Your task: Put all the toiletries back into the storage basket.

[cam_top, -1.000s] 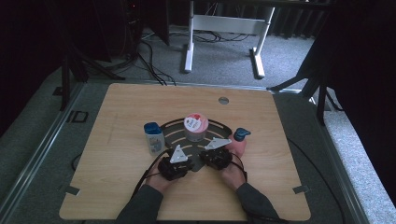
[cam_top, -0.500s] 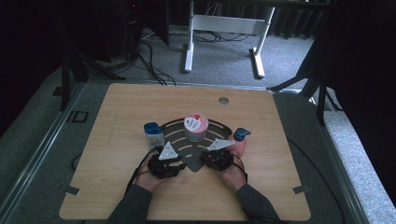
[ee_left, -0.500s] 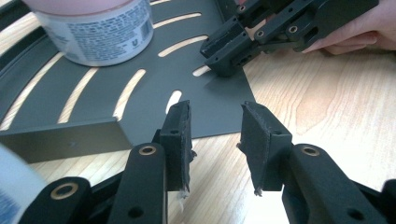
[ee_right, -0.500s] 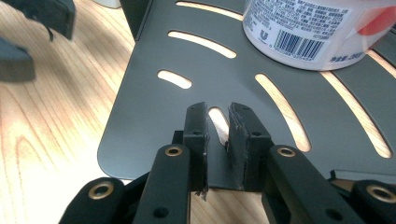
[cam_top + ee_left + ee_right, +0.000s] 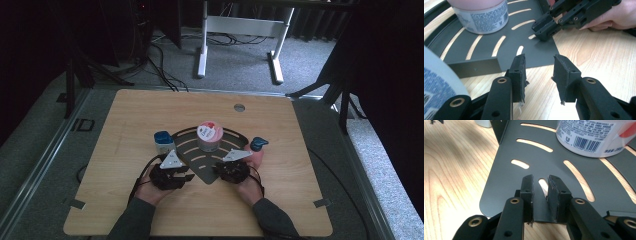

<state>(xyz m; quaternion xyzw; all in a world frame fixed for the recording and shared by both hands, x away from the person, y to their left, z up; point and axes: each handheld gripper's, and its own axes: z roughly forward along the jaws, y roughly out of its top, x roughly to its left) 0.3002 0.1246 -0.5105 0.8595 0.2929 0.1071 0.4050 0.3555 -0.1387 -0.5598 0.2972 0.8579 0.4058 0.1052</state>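
A dark grey fan-shaped slotted tray (image 5: 192, 150) lies on the wooden table (image 5: 150, 110) and carries a white jar (image 5: 208, 136) with a pink lid. My left gripper (image 5: 185, 173) is just off the tray's left straight edge. In the left gripper view it (image 5: 540, 70) hovers open over bare wood, its jaws having just been opening with nothing between them. My right gripper (image 5: 221, 166) sits at the tray's pointed near corner. In the right gripper view it (image 5: 540, 192) has a narrow gap over the tray (image 5: 506, 182), its jaws having just been opening.
A white bottle with a blue cap (image 5: 163, 141) stands left of the tray, close to my left gripper. A pink bottle with a blue cap (image 5: 258, 147) stands to the tray's right, by the right hand. A round hole (image 5: 239, 107) marks the table's far side.
My left gripper has drawn back to the left, away from the tray's corner and from the right gripper. The right gripper has stayed at the corner.
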